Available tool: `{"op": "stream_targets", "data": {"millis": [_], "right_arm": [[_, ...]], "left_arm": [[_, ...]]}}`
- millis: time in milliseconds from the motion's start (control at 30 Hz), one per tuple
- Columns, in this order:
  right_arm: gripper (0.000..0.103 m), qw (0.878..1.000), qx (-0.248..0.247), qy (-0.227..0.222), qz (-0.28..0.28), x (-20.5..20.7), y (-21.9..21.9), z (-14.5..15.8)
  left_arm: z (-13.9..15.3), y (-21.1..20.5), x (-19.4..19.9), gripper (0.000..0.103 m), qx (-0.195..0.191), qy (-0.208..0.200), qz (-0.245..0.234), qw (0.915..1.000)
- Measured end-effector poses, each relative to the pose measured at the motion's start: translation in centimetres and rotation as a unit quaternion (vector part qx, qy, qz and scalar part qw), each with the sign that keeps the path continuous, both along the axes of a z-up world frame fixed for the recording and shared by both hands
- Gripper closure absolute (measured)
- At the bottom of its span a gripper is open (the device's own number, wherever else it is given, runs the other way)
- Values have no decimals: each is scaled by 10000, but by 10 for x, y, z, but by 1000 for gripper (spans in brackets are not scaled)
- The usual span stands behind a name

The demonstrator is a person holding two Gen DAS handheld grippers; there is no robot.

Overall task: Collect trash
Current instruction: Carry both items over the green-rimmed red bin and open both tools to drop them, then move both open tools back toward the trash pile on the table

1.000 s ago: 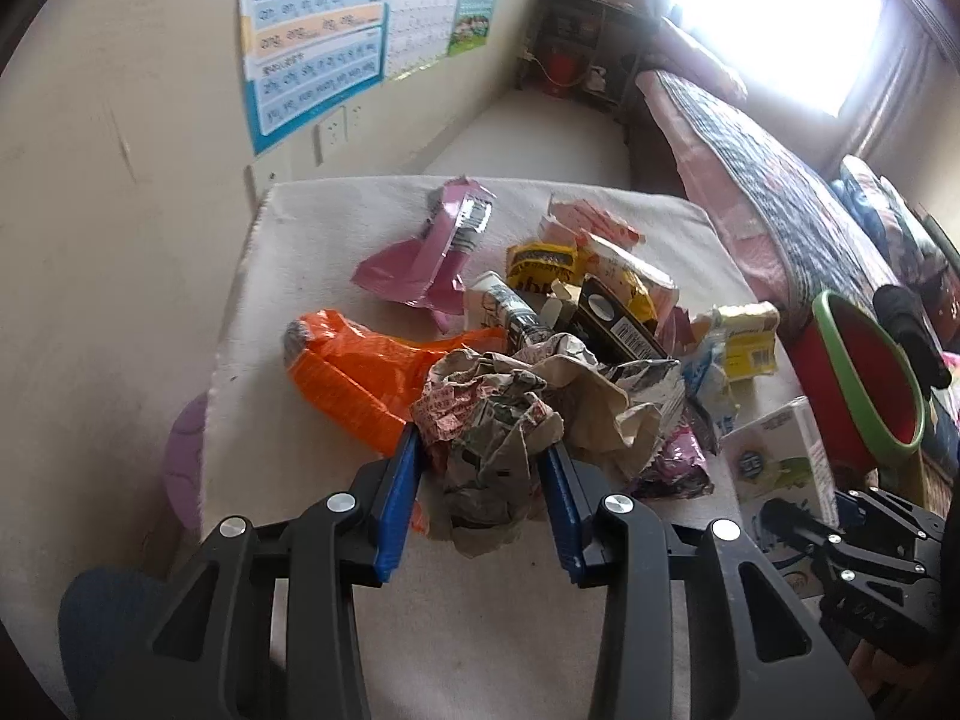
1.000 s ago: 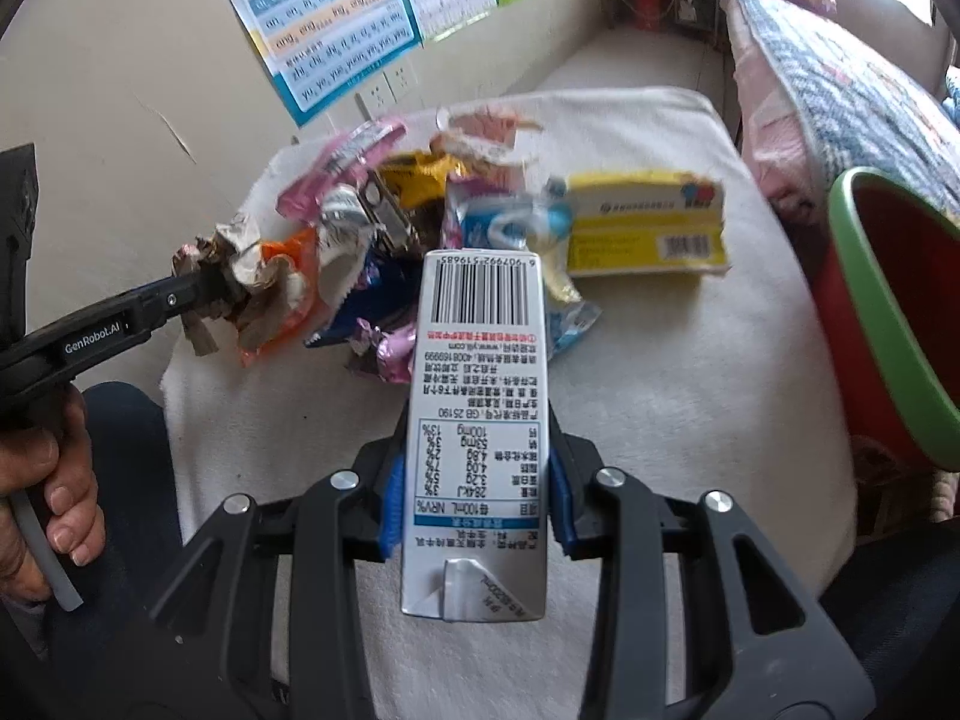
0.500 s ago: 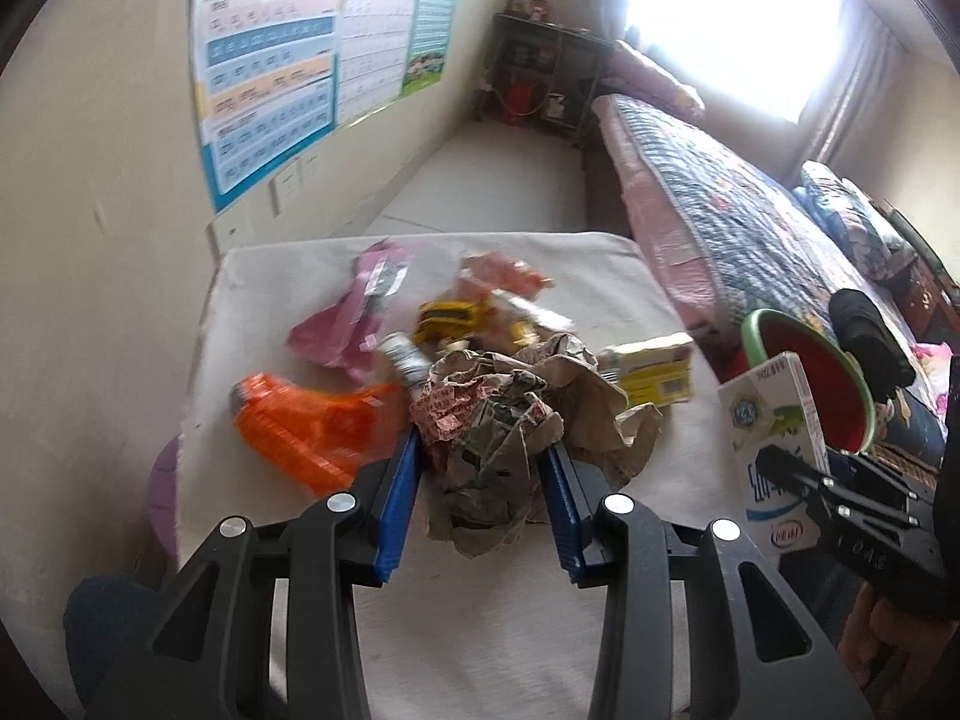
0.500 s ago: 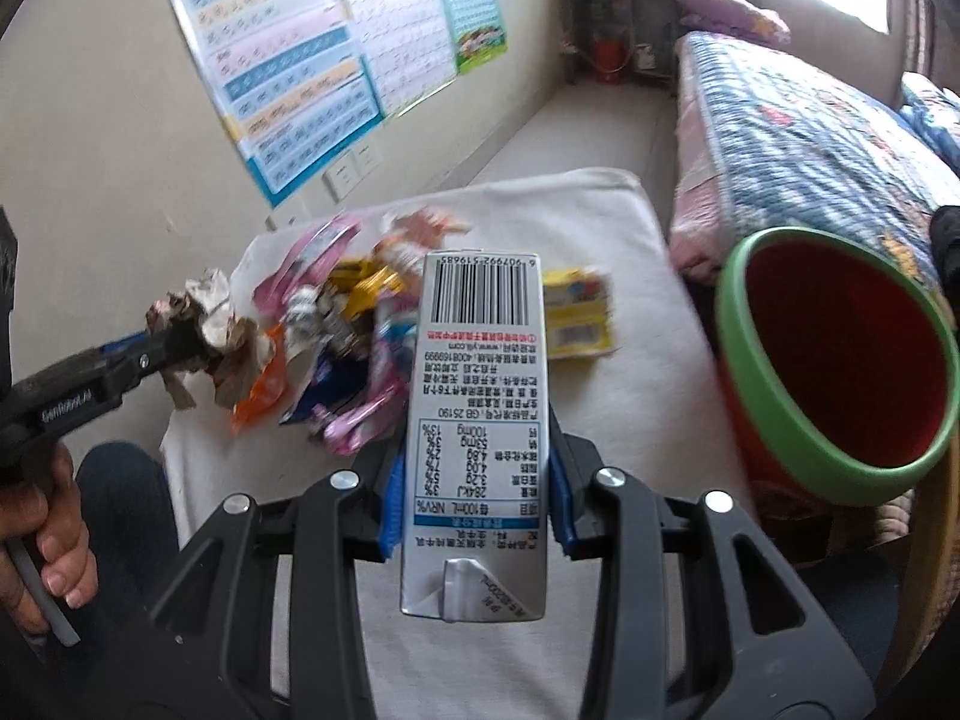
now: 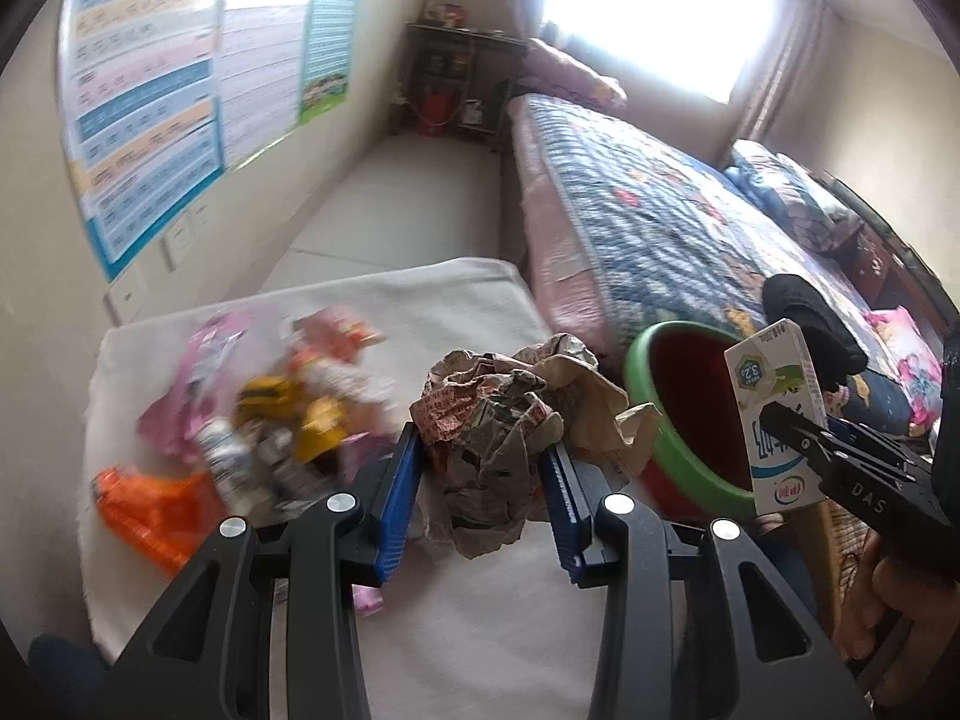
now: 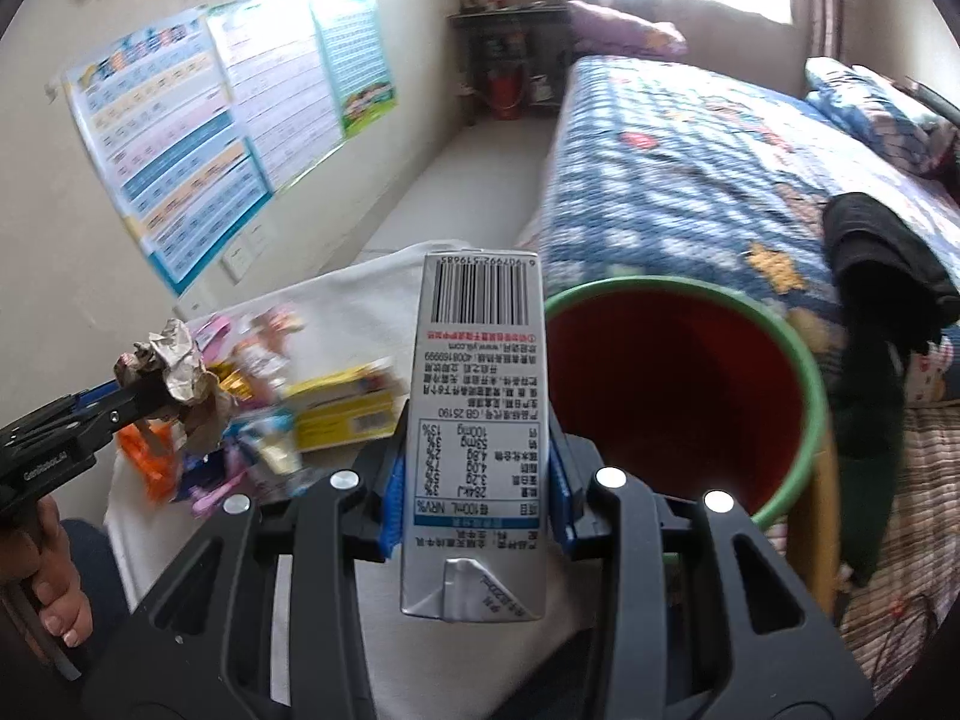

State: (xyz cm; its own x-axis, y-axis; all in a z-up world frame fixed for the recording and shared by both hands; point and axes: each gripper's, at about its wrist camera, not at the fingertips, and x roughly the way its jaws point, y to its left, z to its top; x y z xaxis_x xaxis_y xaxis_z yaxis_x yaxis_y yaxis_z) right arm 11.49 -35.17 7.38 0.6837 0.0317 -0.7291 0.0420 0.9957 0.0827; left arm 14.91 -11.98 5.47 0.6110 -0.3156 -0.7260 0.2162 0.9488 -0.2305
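Observation:
My left gripper (image 5: 483, 468) is shut on a crumpled paper ball (image 5: 504, 432), held above the white table (image 5: 420, 306); it also shows in the right wrist view (image 6: 180, 384). My right gripper (image 6: 477, 480) is shut on a milk carton (image 6: 477, 420), raised just left of the red bin with a green rim (image 6: 678, 378). The carton (image 5: 774, 420) hangs over the bin's near edge (image 5: 684, 456) in the left wrist view. A pile of wrappers (image 5: 282, 414) and a yellow box (image 6: 342, 408) lie on the table.
An orange wrapper (image 5: 150, 510) lies at the table's left front. A bed with a blue patterned quilt (image 6: 690, 168) runs along the right, with dark clothing (image 6: 882, 252) on it. Posters (image 5: 150, 90) hang on the left wall.
Both grippers have lifted and swung right toward the bin with their loads. The bin now fills much more of both views, and the trash pile has dropped back to the left.

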Motion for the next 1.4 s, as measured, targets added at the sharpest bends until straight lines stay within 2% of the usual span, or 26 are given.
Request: {"op": "stream_targets", "data": {"millis": [233, 467, 867, 967, 1000, 1033, 1067, 1233, 1333, 1400], "right_arm": [[67, 9989, -144, 13, -457, 7, -63, 7], [67, 9971, -260, 167, -690, 12, -103, 1], [66, 9963, -199, 385, -746, 27, -127, -16], [66, 9961, -245, 466, -711, 32, -127, -20], [64, 9958, -322, 490, -707, 33, -126, -20], [52, 9955, -406, 492, -699, 33, -125, -20], [38, 9955, -478, 446, -693, 32, -123, -19], [23, 9947, -651, 409, -684, 29, -121, -19], [11, 9940, -754, 389, -690, 26, -118, -18], [8, 9939, -796, 361, -667, 24, -114, -16]], "left_arm": [[15, -76, 19, 66, -150, -50, -600, 9981], [19, -143, 38, 66, -190, 33, -1029, 9945], [9, -194, 67, 64, -38, 233, -1235, 9921], [8, -200, 71, 50, -15, 238, -1220, 9922], [8, -201, 73, 37, -35, 225, -1207, 9924], [9, -200, 72, 30, -74, 187, -1197, 9926], [11, -199, 72, 29, -114, 139, -1185, 9928], [15, -193, 70, 8, -107, 13, -1073, 9942], [16, -185, 68, 8, -155, -30, -1001, 9949], [16, -179, 65, 8, -152, -58, -948, 9954]]}}
